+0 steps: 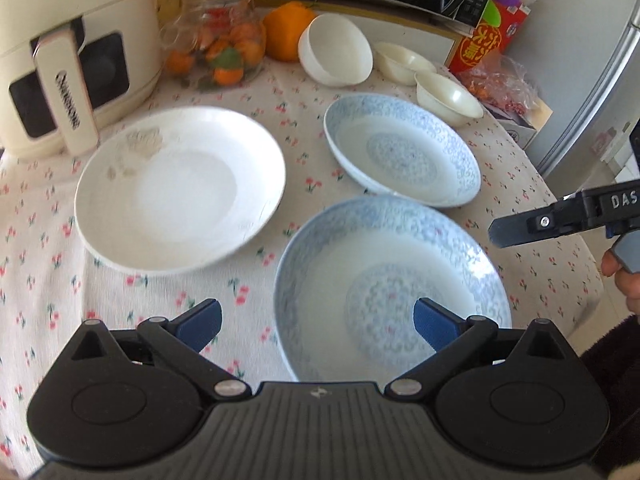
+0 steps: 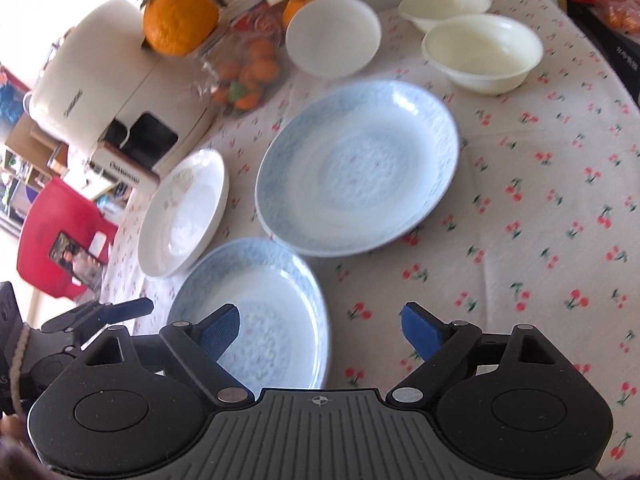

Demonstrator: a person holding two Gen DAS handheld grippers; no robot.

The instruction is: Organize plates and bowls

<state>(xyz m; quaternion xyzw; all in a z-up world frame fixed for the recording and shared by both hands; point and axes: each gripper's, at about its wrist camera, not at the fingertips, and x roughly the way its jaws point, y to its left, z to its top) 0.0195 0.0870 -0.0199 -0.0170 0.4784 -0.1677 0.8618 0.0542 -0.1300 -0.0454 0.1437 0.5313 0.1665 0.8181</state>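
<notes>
Blue-padded fingers of the left gripper (image 1: 318,326) stand spread wide, tilted down over the cloth-covered table (image 1: 48,280), nothing between the pads. To the left of its jaws and beyond lies the white plate (image 1: 180,190). The near patterned plate (image 1: 392,284) sits under and ahead of the right finger; its left rim falls within the jaw gap. The far patterned plate (image 1: 402,156) lies beyond, apart from the near one. Past it stand 3 bowls: the white bowl (image 1: 336,50) tipped on its side, then 2 cream bowls (image 1: 404,62) (image 1: 448,98) upright, just beside each other.

The right gripper (image 2: 320,328) is likewise spread wide and angled down, holding nothing. Its left finger overlies the near patterned plate; bare cloth fills most of the gap.

Only the left wrist view shows the right gripper from outside, a black finger entering at the right edge with part of a hand (image 1: 618,276) behind it. Only the right wrist view shows the left gripper's side profile at the lower left, and a red stool (image 2: 60,240) off the table.
</notes>
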